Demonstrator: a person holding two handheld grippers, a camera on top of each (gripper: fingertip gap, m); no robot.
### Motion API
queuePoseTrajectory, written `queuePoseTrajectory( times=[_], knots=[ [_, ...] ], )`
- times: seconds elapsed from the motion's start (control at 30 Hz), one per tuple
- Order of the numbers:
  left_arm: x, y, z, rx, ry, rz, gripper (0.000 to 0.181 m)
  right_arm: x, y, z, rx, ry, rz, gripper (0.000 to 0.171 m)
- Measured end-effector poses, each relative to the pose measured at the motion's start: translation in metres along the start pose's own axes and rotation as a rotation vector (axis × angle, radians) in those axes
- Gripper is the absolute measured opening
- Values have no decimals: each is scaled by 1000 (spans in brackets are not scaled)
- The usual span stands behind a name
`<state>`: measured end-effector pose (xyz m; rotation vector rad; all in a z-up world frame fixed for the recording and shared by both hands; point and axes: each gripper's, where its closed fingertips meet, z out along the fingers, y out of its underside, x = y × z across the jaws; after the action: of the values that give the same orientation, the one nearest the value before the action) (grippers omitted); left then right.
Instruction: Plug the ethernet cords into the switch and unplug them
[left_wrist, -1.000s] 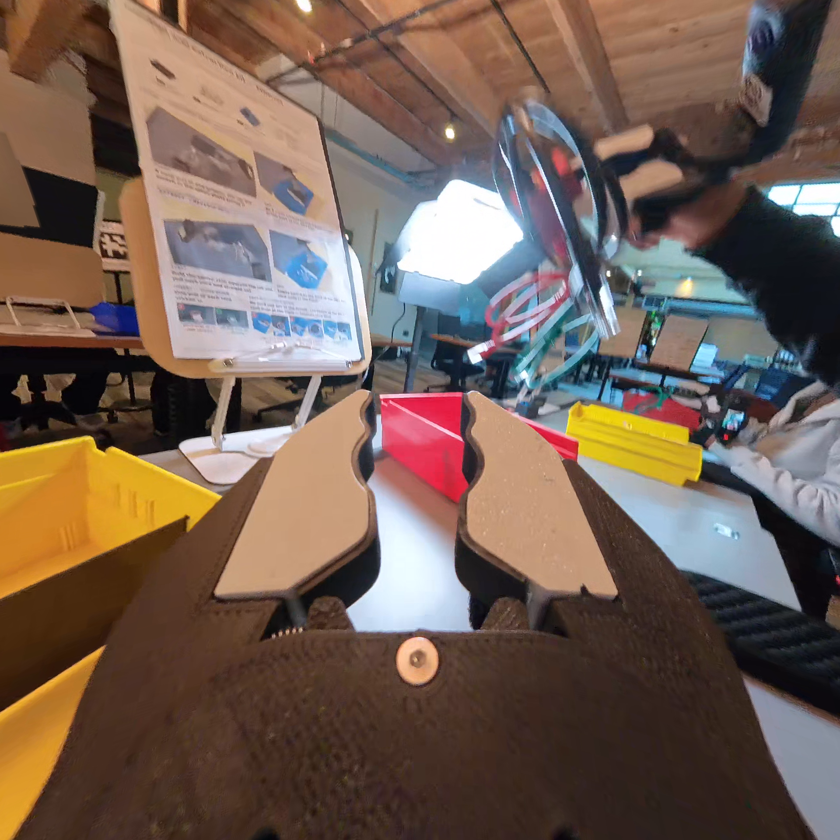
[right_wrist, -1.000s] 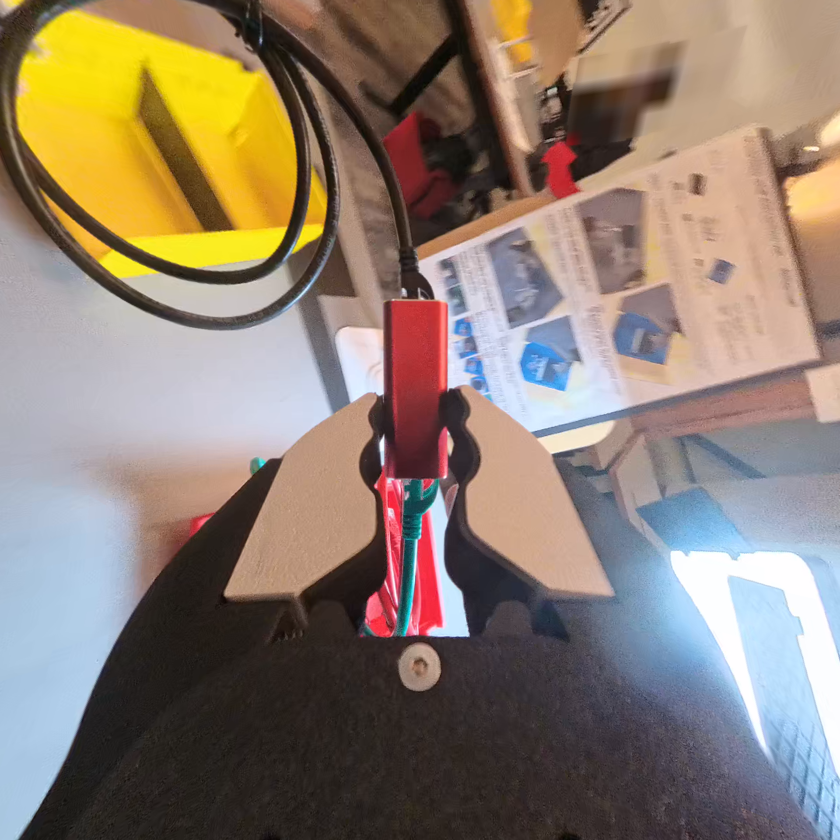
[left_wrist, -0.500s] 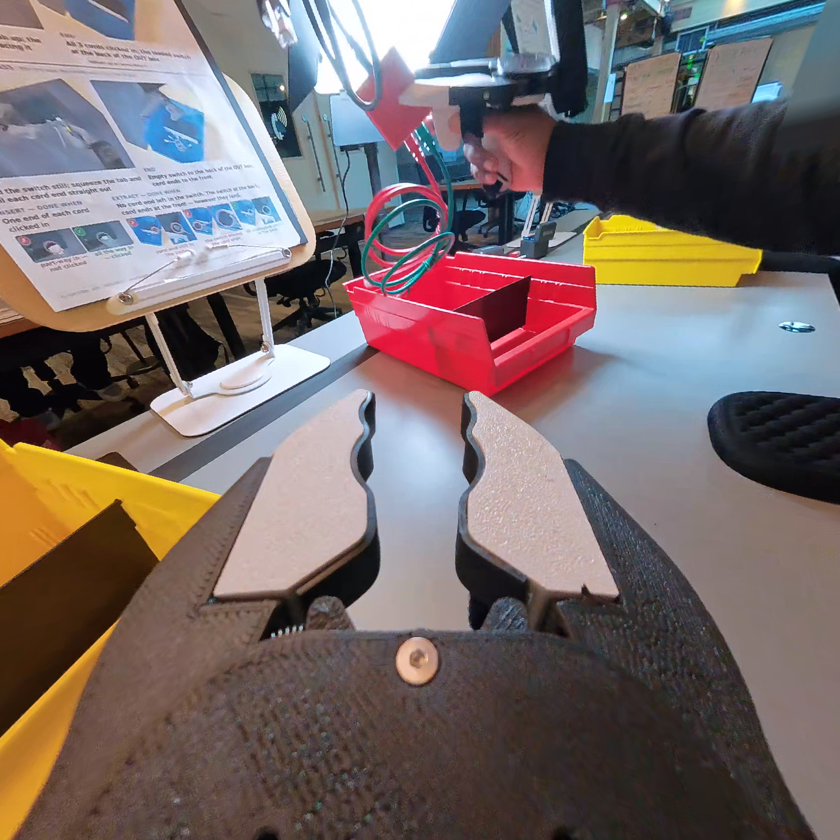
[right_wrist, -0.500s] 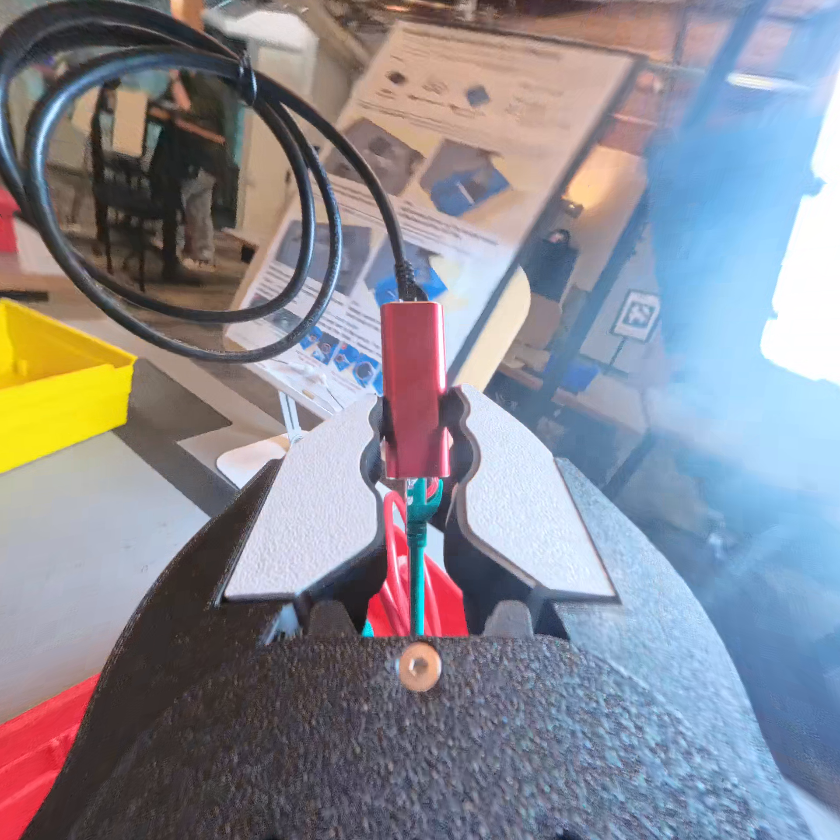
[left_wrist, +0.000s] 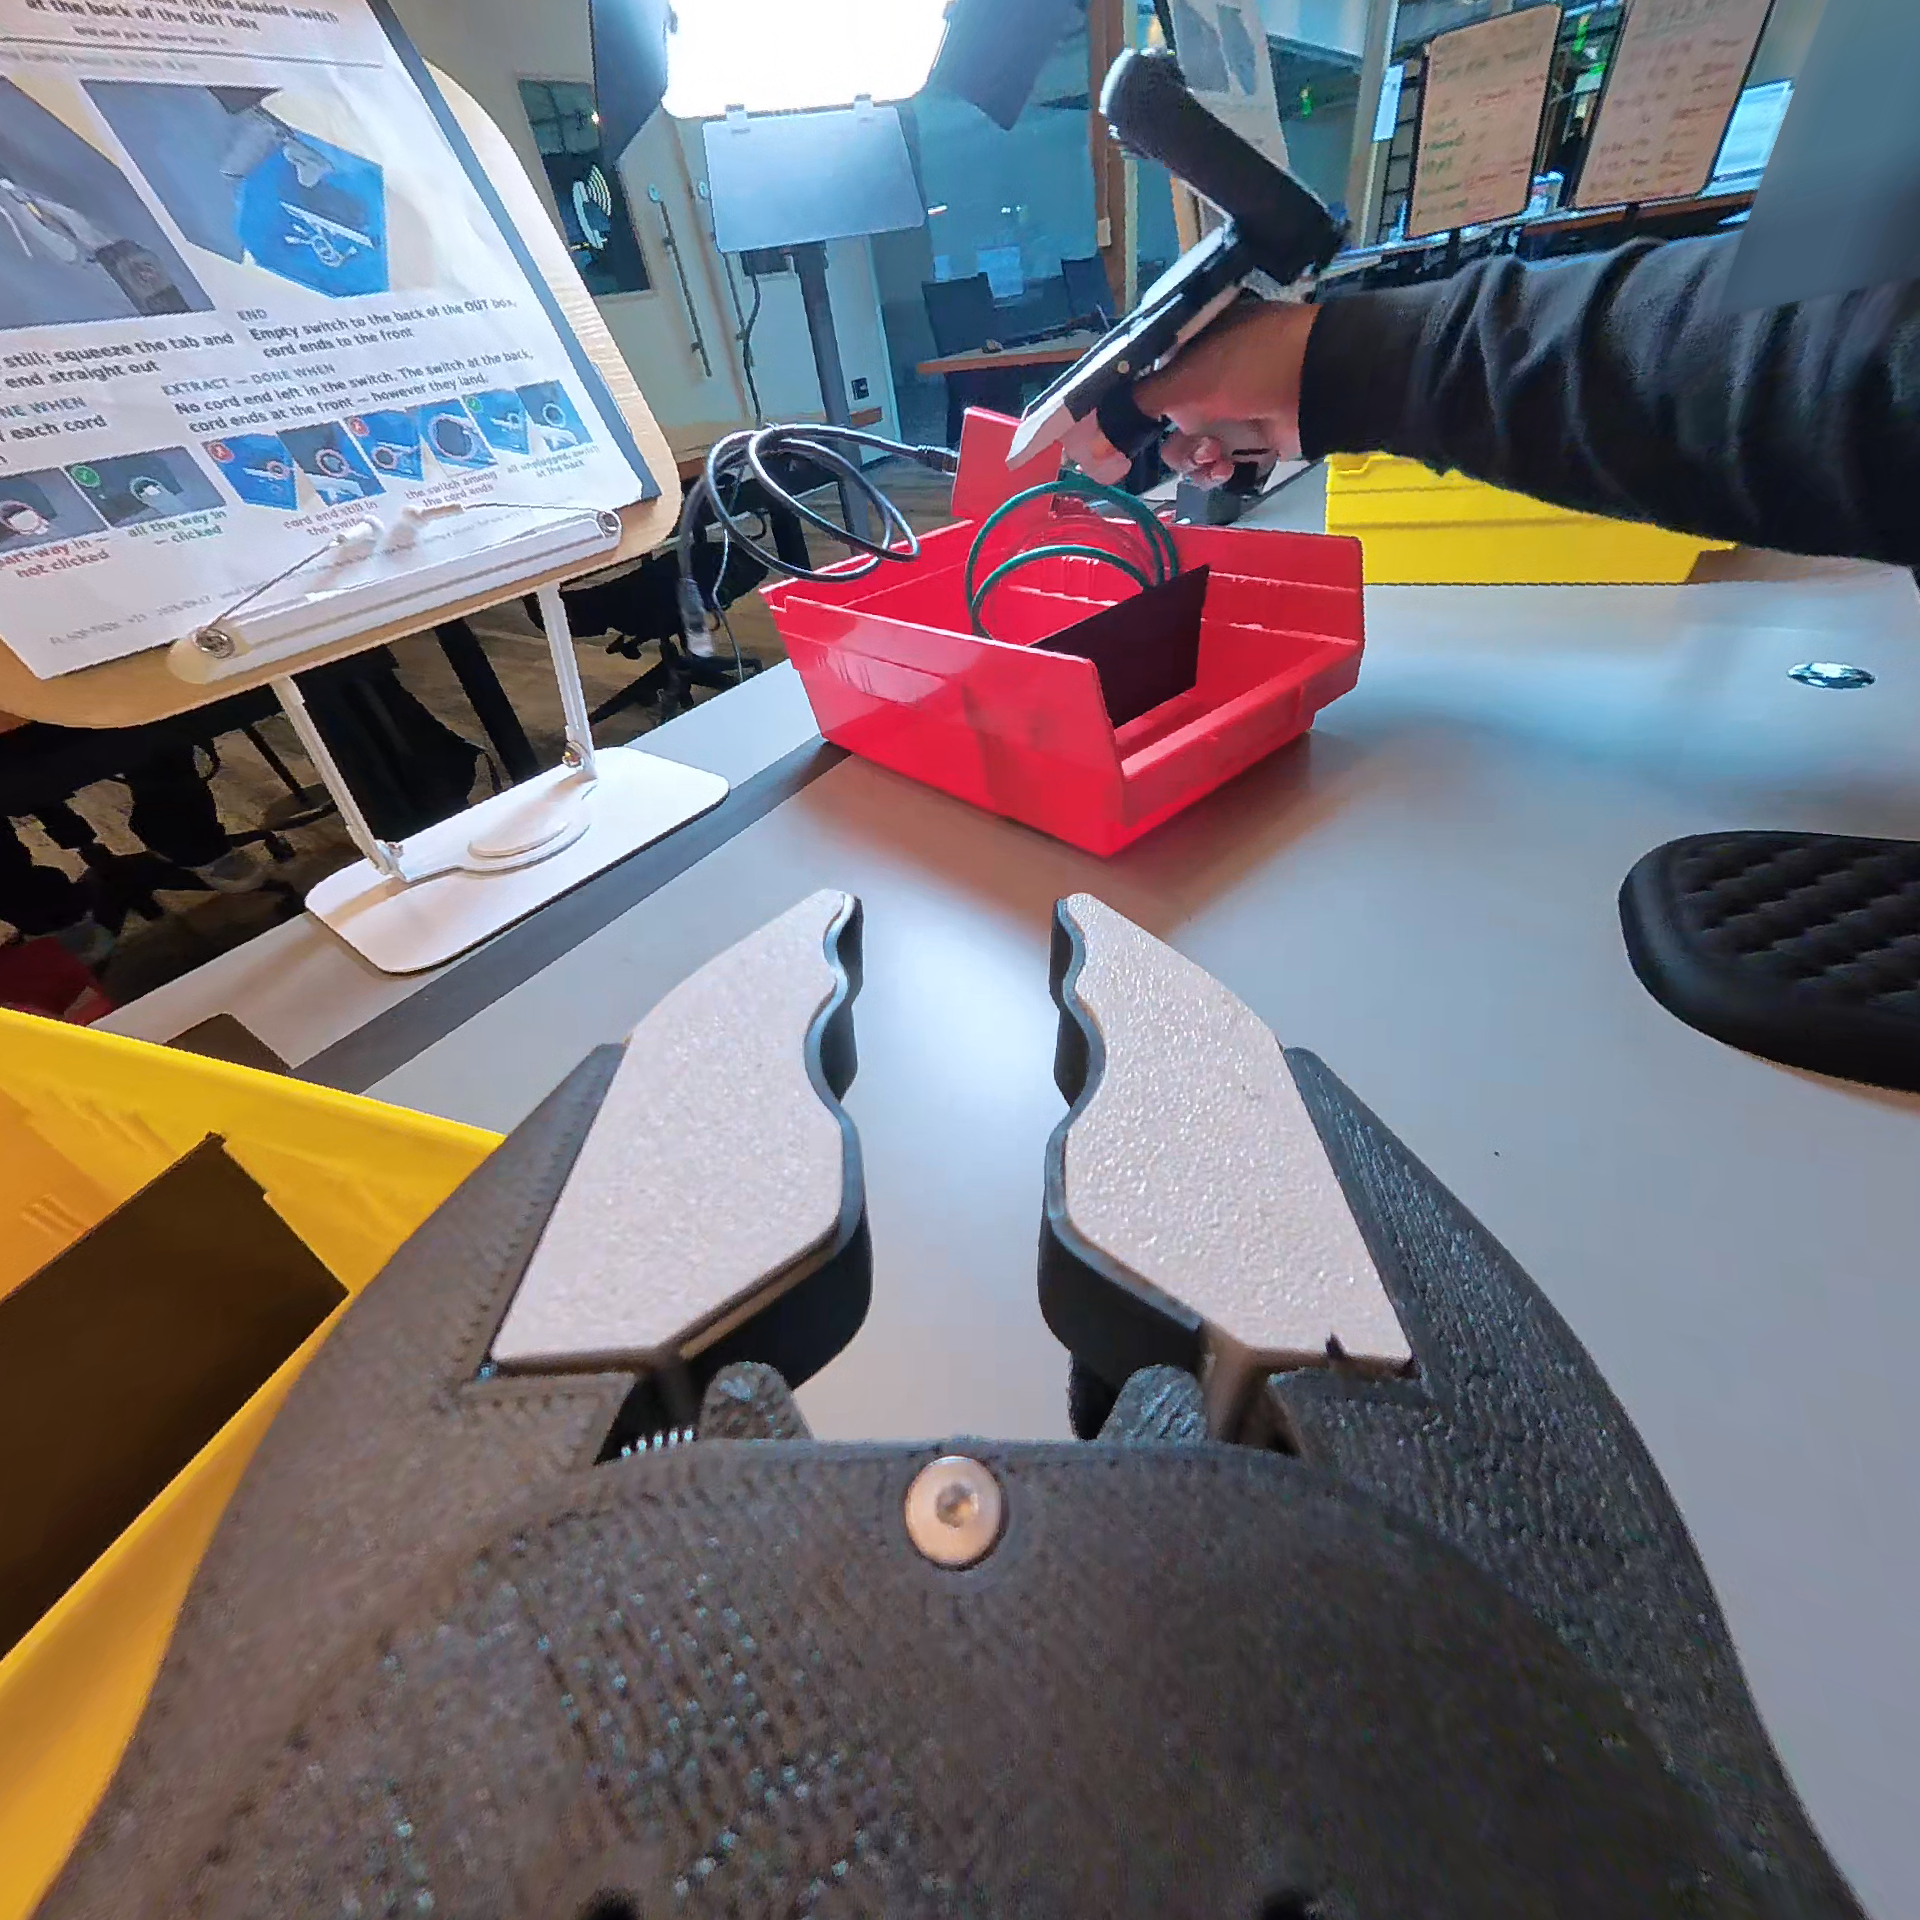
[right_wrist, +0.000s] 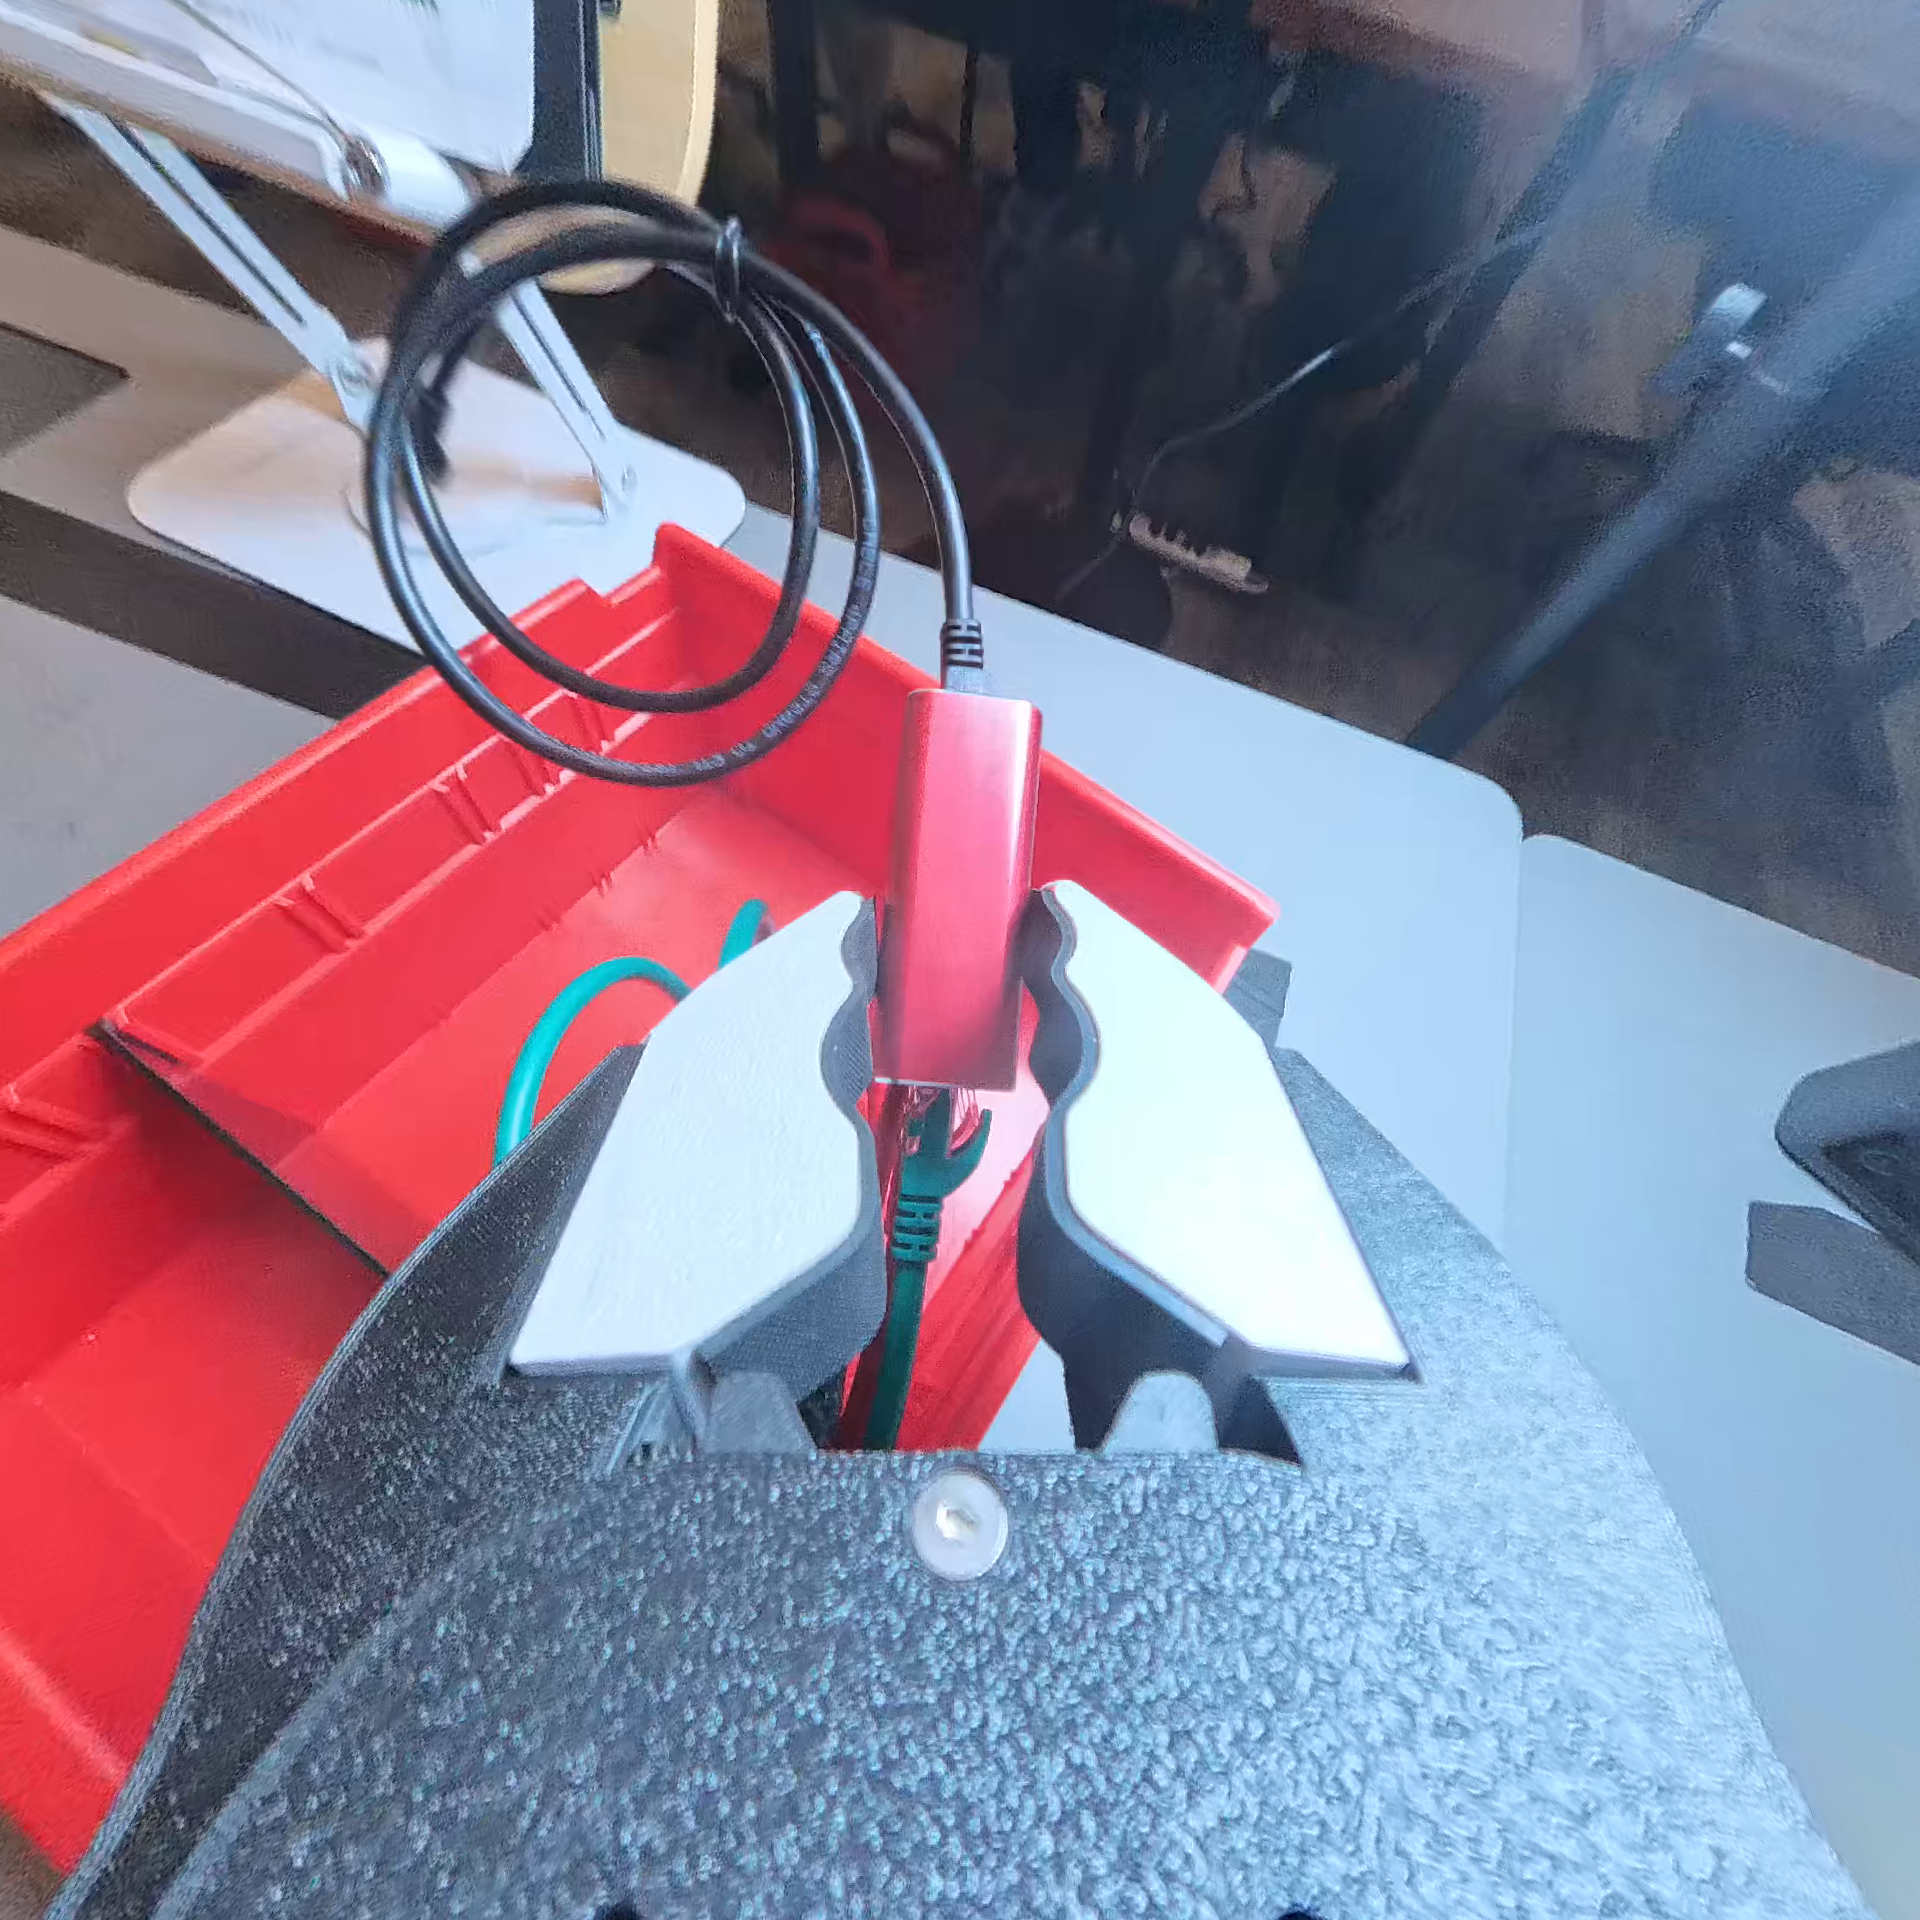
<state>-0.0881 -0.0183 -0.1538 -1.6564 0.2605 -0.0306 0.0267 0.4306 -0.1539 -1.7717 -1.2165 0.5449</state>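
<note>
While the right gripper (right_wrist: 956, 977) clamps its fingers on the red switch (right_wrist: 961, 883) above the red bin (right_wrist: 312, 935), the switch's ports are hidden; a green cord (right_wrist: 914, 1226) and black cord (right_wrist: 623, 468) hang from it. Left gripper (left_wrist: 956, 1018) fingers stand apart, empty, over the tabletop (left_wrist: 1455, 1039).

Left gripper (left_wrist: 954, 997): black body showing a coarse printed texture, two pale grey fingers (left_wrist: 717, 1143) carrying gritty flat faces and wavy black-edged inner sides, one silver screw sitting at centre below them. Right gripper (right_wrist: 951, 997): wearing the same black pebbled shell, grey fingers (right_wrist: 1174, 1143) and single silver screw. The right hand (left_wrist: 1205, 405) is emerging from a dark long sleeve (left_wrist: 1621, 384).
</note>
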Motion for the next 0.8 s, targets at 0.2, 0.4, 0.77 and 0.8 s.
queuePoseTrajectory(
  times=[0.2,0.4,0.77,0.8],
  knots=[
    [3,-1,0,-4,1,19,34,-42,18,24,-290,-68,-126,27],
    [1,4,1,-15,1,15,33,-60,43,48,-563,6,-335,28],
    [-52,21,-27,-206,-213,10,40,-113,-42,-44,-74,-142,-391,54],
    [-58,22,-33,-225,-229,20,41,-128,-31,-58,-92,-185,-440,52]
  ],
)
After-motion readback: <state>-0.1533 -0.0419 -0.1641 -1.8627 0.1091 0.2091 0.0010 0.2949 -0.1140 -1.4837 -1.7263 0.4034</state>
